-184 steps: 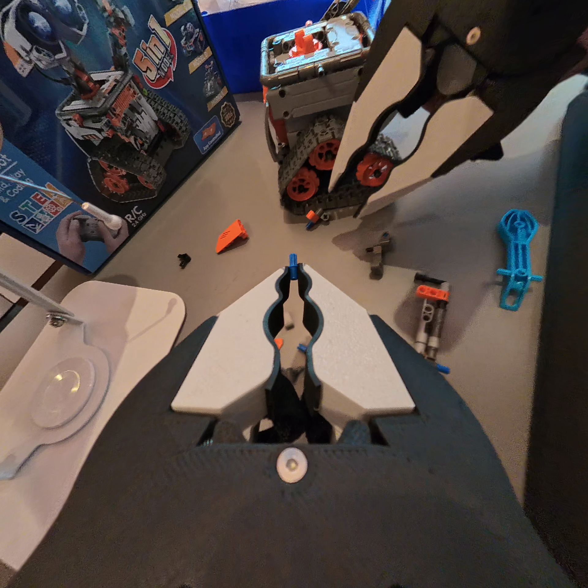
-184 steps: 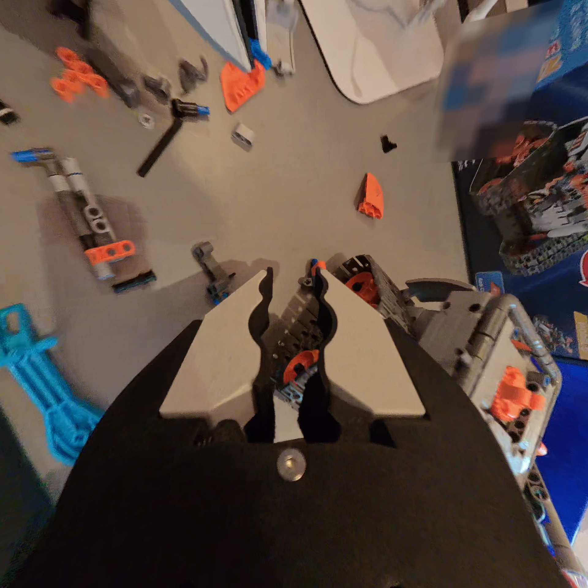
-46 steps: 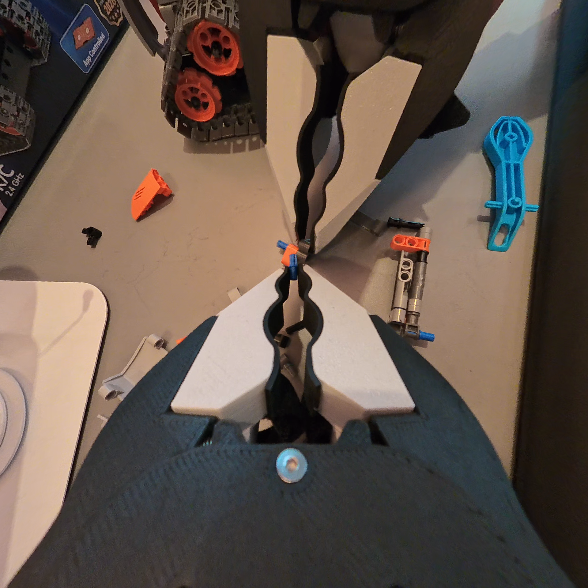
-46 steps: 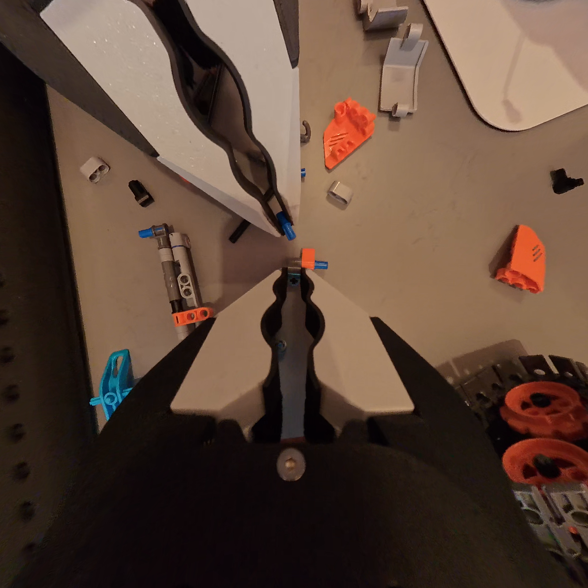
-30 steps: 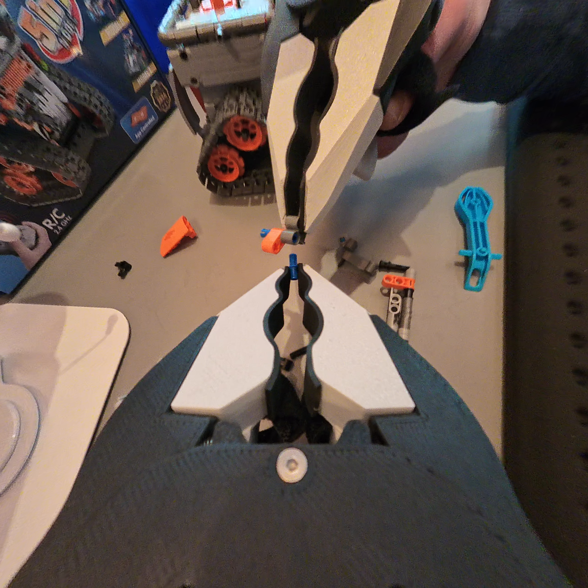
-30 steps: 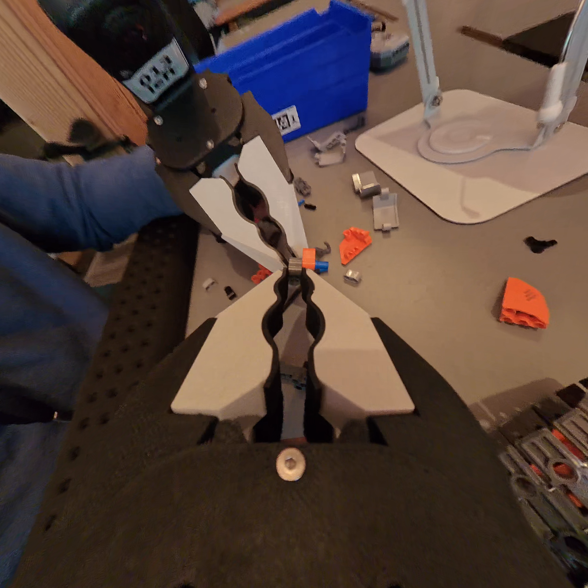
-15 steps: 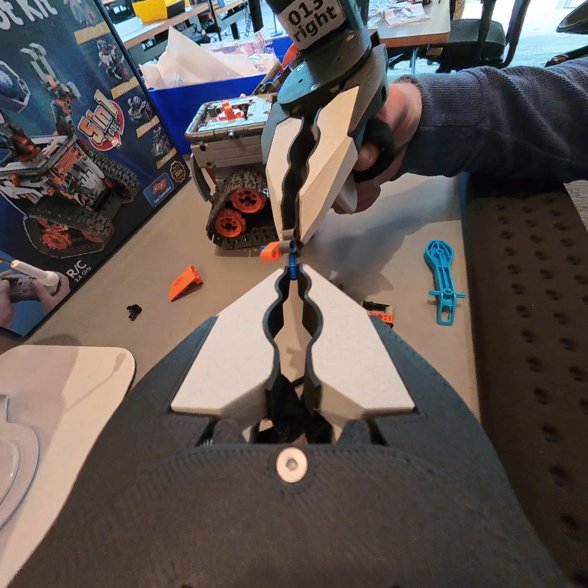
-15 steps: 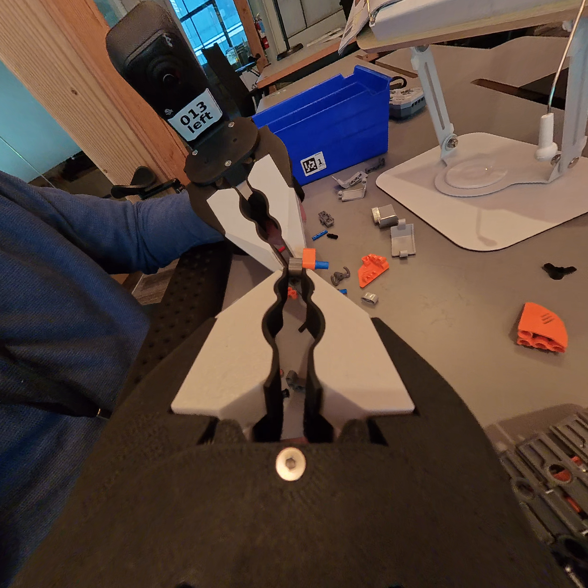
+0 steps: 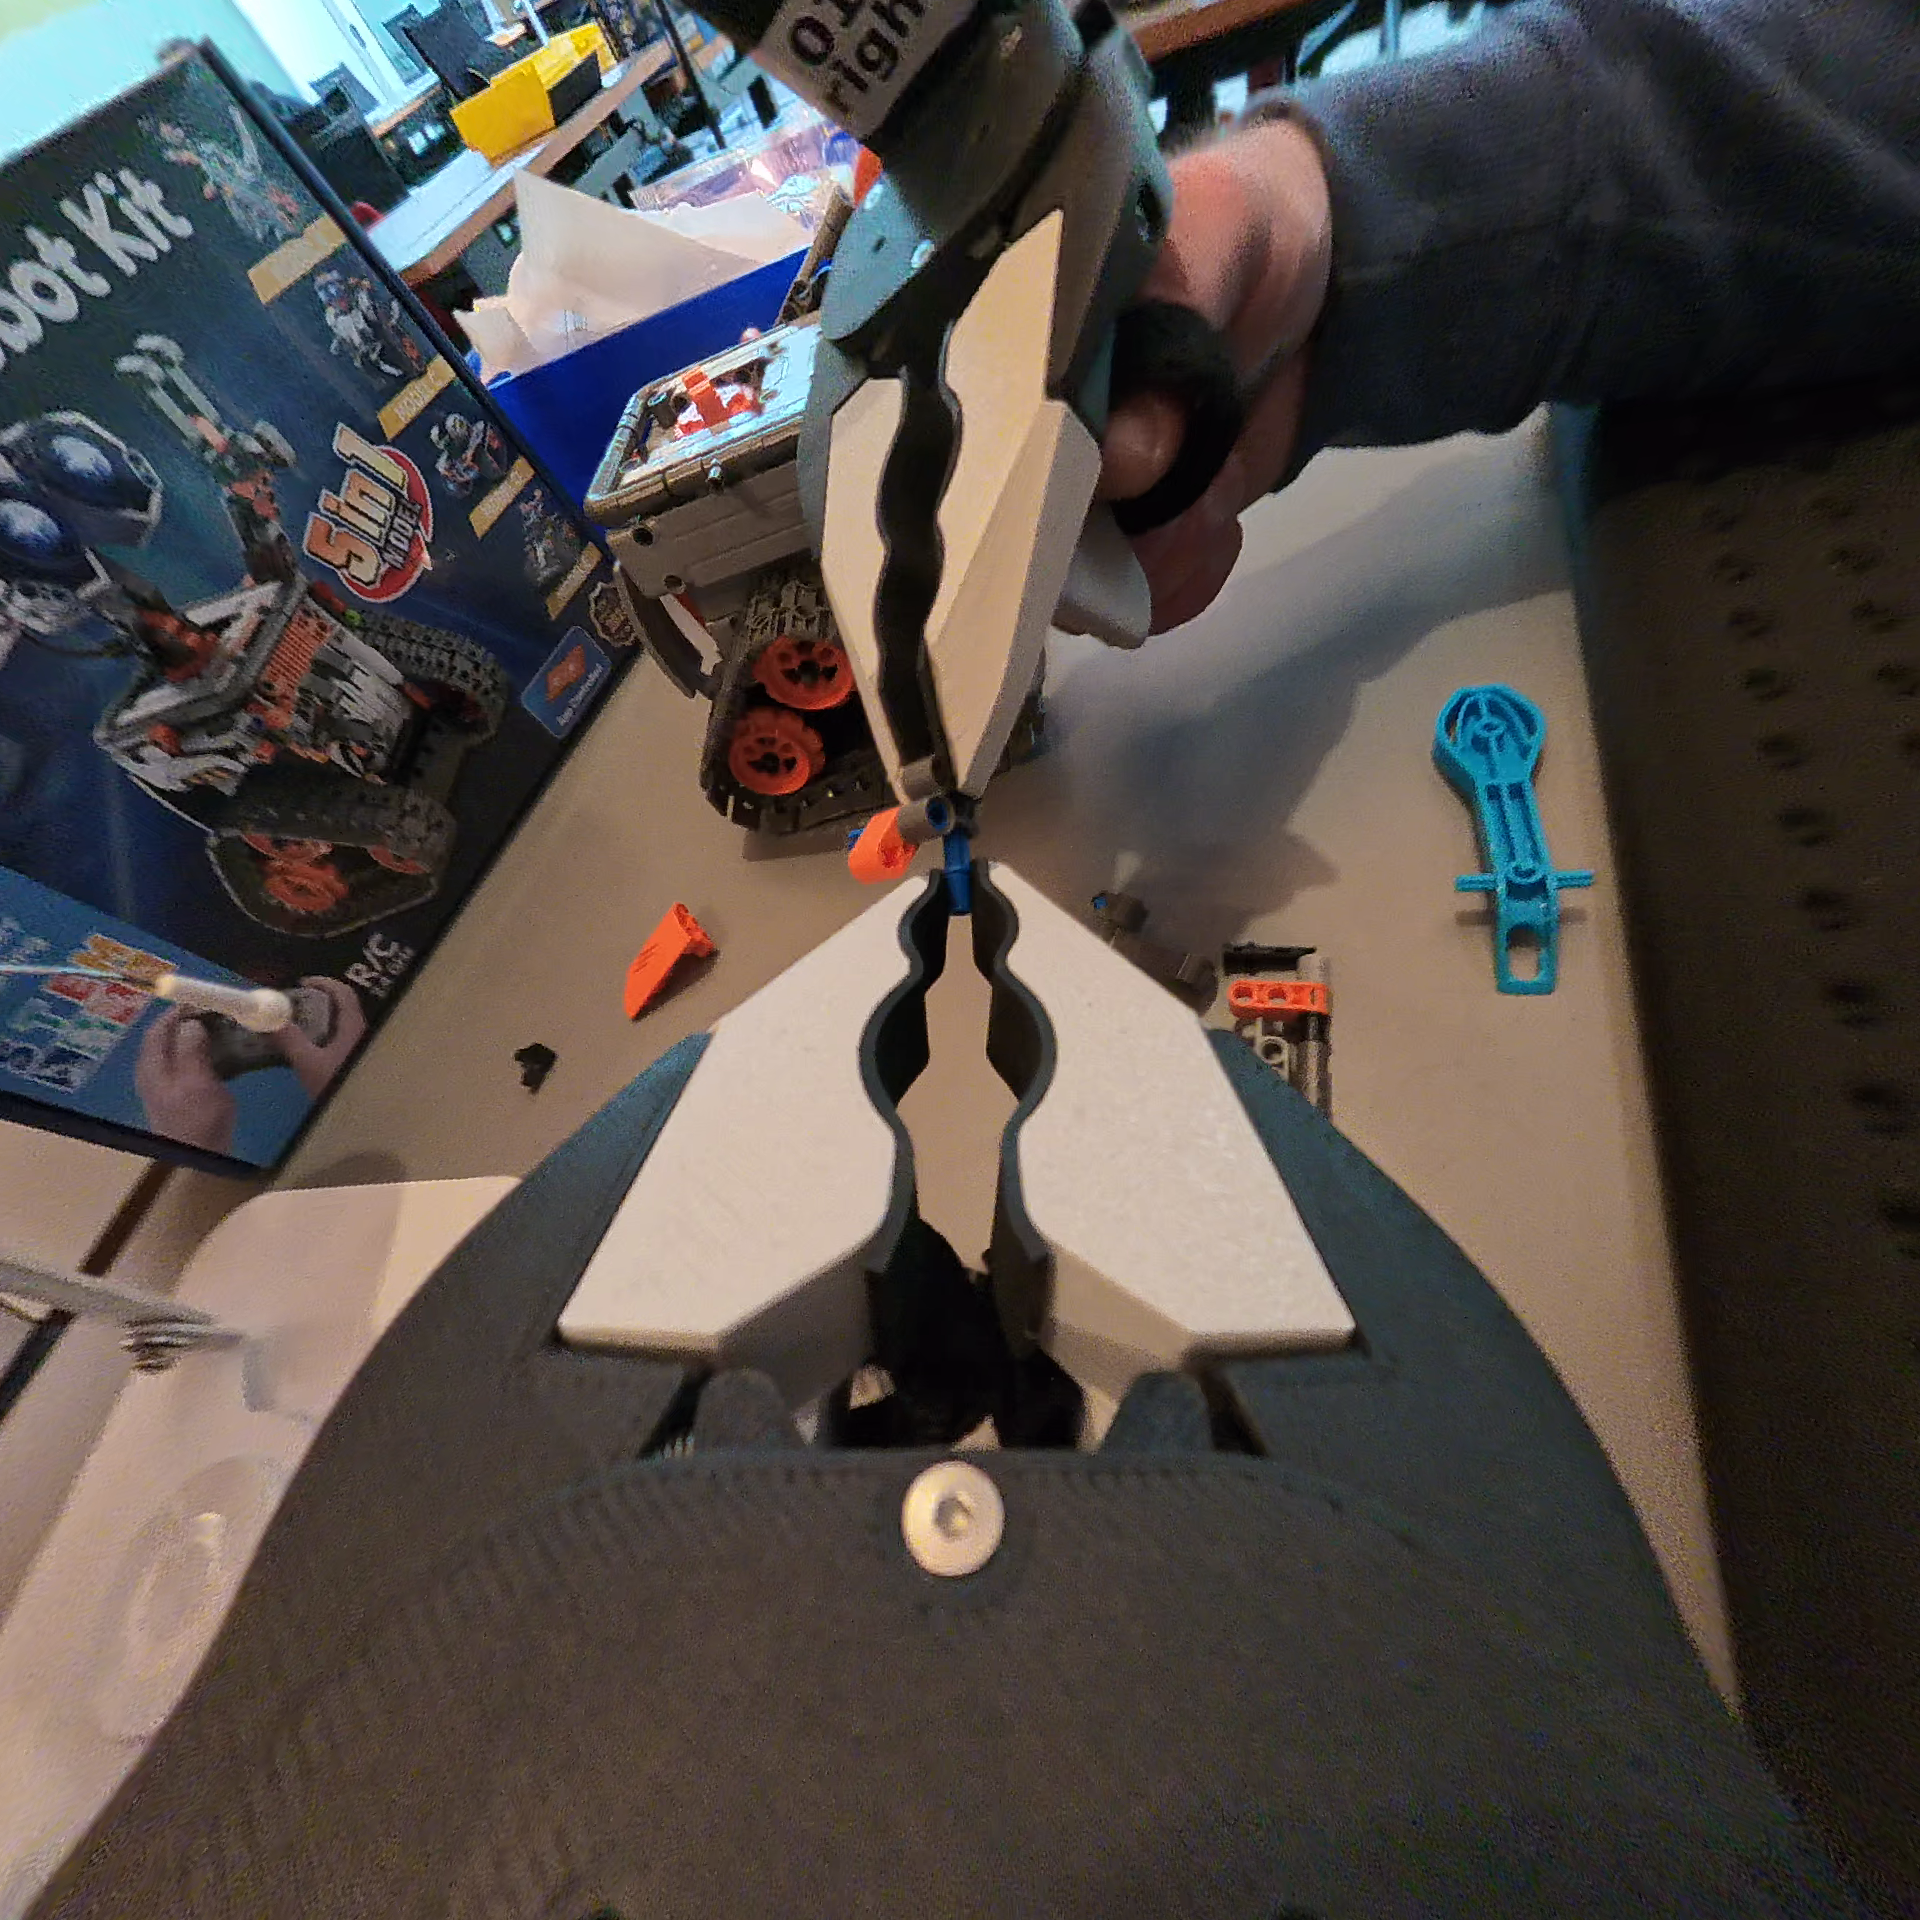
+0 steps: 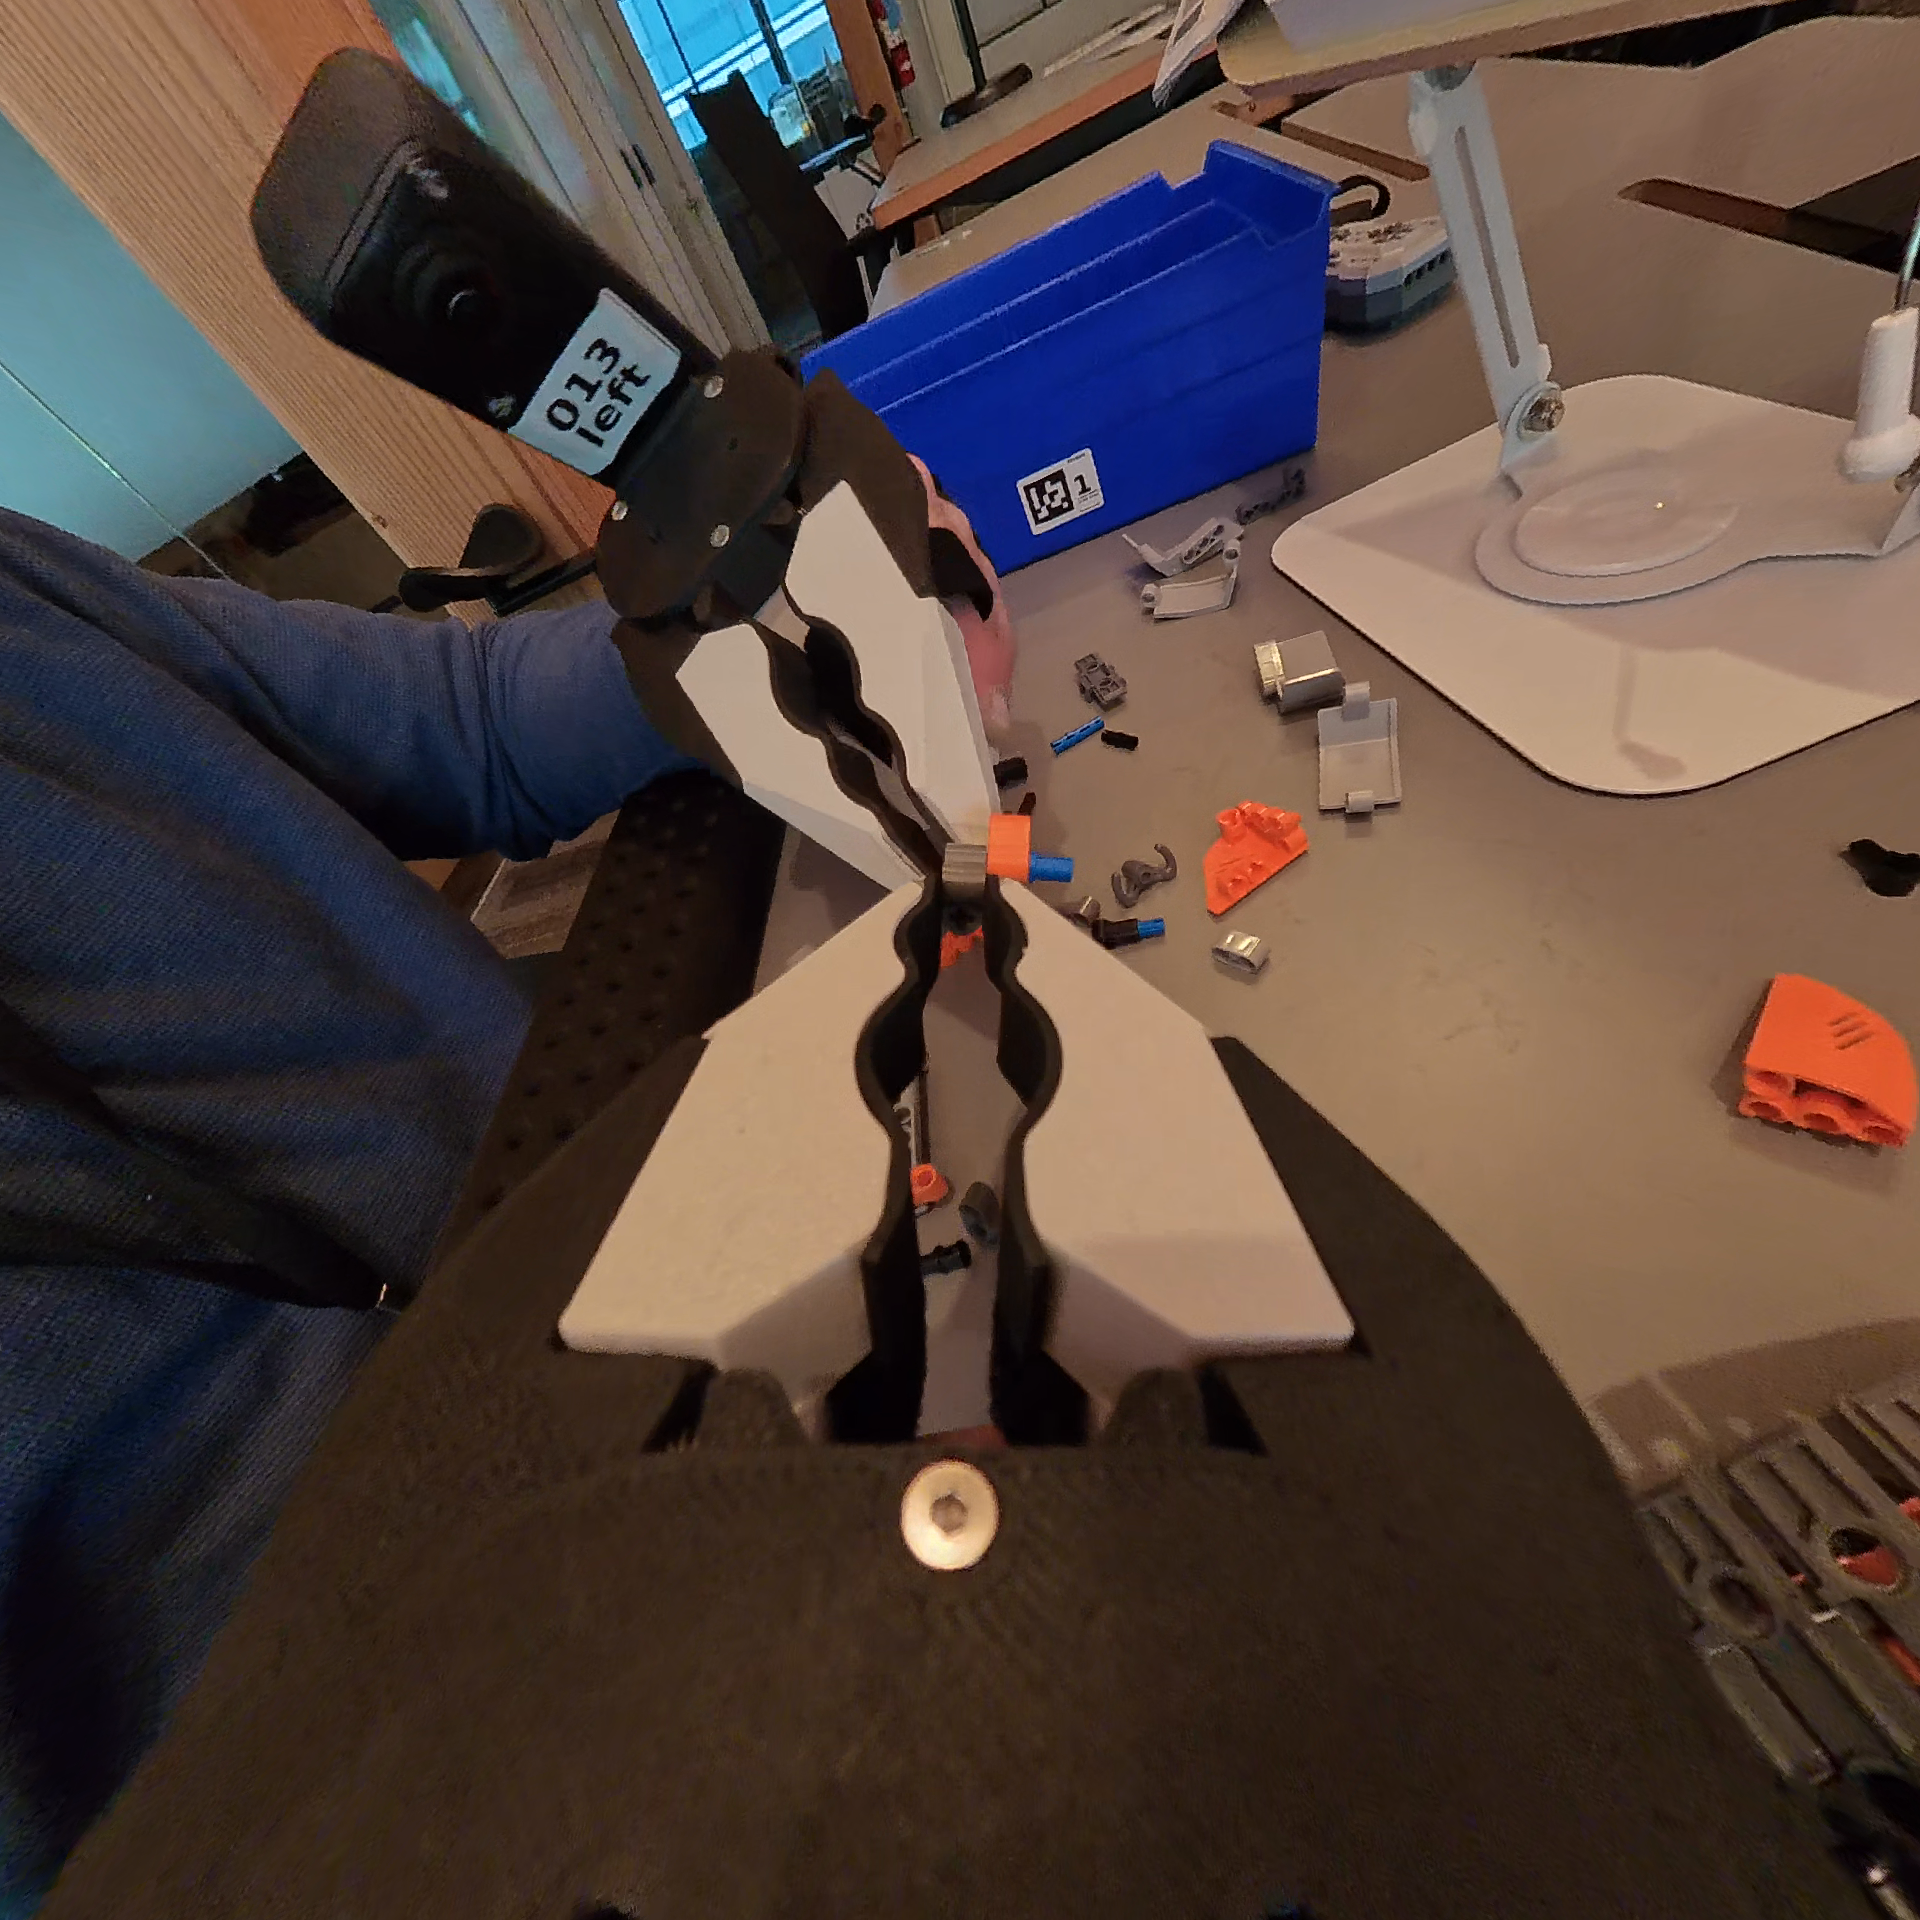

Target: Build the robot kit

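Blue pin [image 9: 957, 871]: pinched at the very tips of the left gripper [image 9: 958, 896], fingers closed down to the pin's width; pin stands upright, its upper end meeting the grey connector above. Held in the air over the surface.
Grey connector [image 10: 963, 868]: clamped at the tips of the right gripper [image 10: 961, 902], fingers nearly together; an orange bush [image 10: 1007, 847] and a short blue stub [image 10: 1049, 867] stick out to one side of it.
Gripper relation: tips meet nose to nose; right gripper comes down from above in the left wrist view, left gripper slants in from the upper left in the right wrist view. A hand [image 9: 1195, 416] in a dark blue sleeve wraps the right gripper's handle.
Tracked robot model [image 9: 748, 582]: grey body, orange wheels, black treads; stands just behind the right gripper's fingers.
Surface [image 9: 1299, 727]: grey; open bare stretch between the model and the turquoise tool. A dark perforated mat [image 9: 1766, 935] borders its right edge.
Turquoise tool [image 9: 1501, 821]: lies flat, well apart from the grippers, near the mat edge.
Loose parts: orange wedge [image 9: 665, 961] and small black piece [image 9: 533, 1062] left of the grippers; grey-and-orange beam assembly [image 9: 1283, 1013] just right of the left fingers.
Kit box [image 9: 260, 623]: dark blue, printed with robot pictures and lettering; stands along the left edge.
Blue bin [image 10: 1091, 343]: carries a white square-code sticker, behind scattered grey and orange pieces.
White stand base [image 10: 1621, 623]: flat plate at the surface's far side.
Labels: each gripper's camera body bears a white tag with printing.
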Demonstrator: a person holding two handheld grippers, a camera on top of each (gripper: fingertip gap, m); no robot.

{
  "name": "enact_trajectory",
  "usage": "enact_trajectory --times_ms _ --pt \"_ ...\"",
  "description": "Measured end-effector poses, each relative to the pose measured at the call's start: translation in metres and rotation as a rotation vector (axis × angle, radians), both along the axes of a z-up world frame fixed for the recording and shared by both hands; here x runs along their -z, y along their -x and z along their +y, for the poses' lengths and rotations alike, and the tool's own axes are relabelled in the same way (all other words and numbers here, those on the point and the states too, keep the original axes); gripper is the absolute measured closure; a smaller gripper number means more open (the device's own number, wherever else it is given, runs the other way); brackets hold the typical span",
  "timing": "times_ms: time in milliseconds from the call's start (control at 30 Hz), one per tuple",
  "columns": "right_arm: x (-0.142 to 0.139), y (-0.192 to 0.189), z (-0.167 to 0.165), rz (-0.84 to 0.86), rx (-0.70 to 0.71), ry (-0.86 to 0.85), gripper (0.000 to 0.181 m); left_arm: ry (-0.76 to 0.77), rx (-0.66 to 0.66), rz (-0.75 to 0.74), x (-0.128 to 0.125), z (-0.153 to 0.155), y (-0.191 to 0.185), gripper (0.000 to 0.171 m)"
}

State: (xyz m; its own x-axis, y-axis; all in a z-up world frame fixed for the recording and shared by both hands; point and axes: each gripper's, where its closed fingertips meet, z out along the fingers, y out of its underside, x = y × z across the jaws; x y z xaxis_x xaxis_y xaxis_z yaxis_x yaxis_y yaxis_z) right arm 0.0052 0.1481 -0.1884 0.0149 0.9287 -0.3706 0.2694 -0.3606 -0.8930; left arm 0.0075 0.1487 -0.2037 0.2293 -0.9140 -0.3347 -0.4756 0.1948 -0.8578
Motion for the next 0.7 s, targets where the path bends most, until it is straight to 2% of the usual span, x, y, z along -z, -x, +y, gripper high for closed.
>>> enact_trajectory --times_ms 233,467,700 --pt "-0.003 -0.002 -0.002 0.01 -0.003 0.032 0.177 -0.129 -0.011 0.022 -0.003 -0.002 -0.003 0.17" --pt "-0.018 -0.002 0.001 0.122 0.024 0.101 0.176 -0.228 -0.053 -0.027 -0.018 0.001 -0.002 0.17" --pt "-0.023 -0.001 0.001 0.15 0.019 0.13 0.177 -0.389 -0.084 0.028 -0.023 0.001 -0.002 0.17"
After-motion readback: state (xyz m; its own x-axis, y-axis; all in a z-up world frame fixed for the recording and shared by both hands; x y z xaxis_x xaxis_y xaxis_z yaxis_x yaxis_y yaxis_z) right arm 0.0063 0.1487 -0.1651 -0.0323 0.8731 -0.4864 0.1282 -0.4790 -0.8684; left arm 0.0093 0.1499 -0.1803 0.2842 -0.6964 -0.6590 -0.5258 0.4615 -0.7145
